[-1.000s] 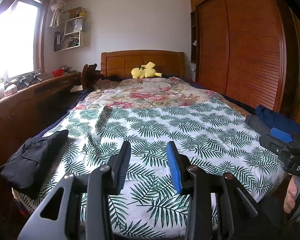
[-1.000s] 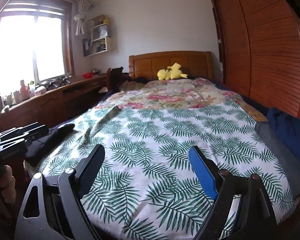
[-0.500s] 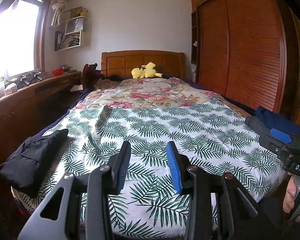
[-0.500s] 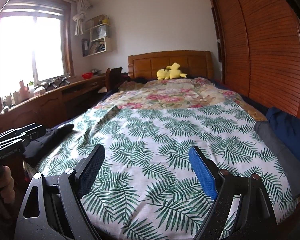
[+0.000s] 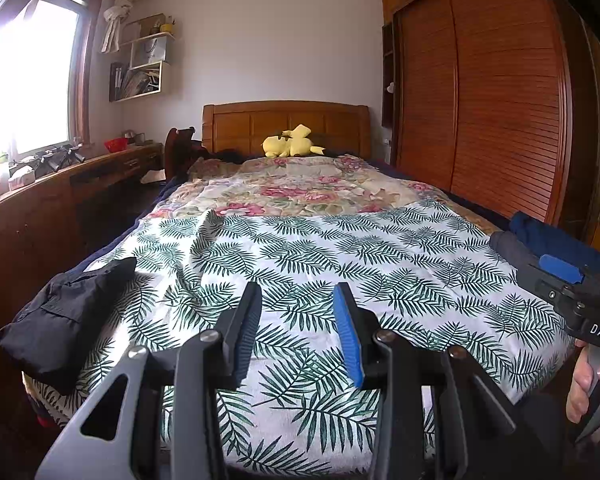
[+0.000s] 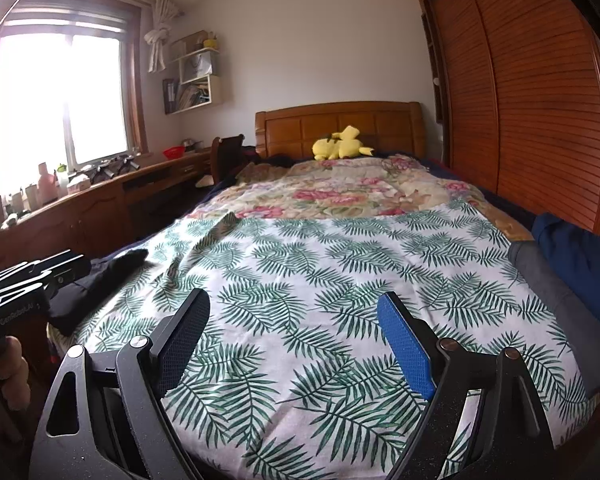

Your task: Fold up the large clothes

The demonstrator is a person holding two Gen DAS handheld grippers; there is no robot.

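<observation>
Both the left gripper (image 5: 296, 322) and right gripper (image 6: 292, 340) hover empty, jaws apart, probably lining up on the crumpled black garment (image 5: 64, 312) on the palm-leaf bedsheet (image 5: 340, 256).

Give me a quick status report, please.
Left gripper and right gripper open, empty. Black garment untouched at bed's left edge. Nothing in the way.

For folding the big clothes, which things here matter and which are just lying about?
Part of the job:
black garment
grey garment
navy garment
leaf-print sheet
left claw, open
right claw, open

Just lying about:
yellow plush toy
floral quilt
red bowl
wall shelf
</observation>
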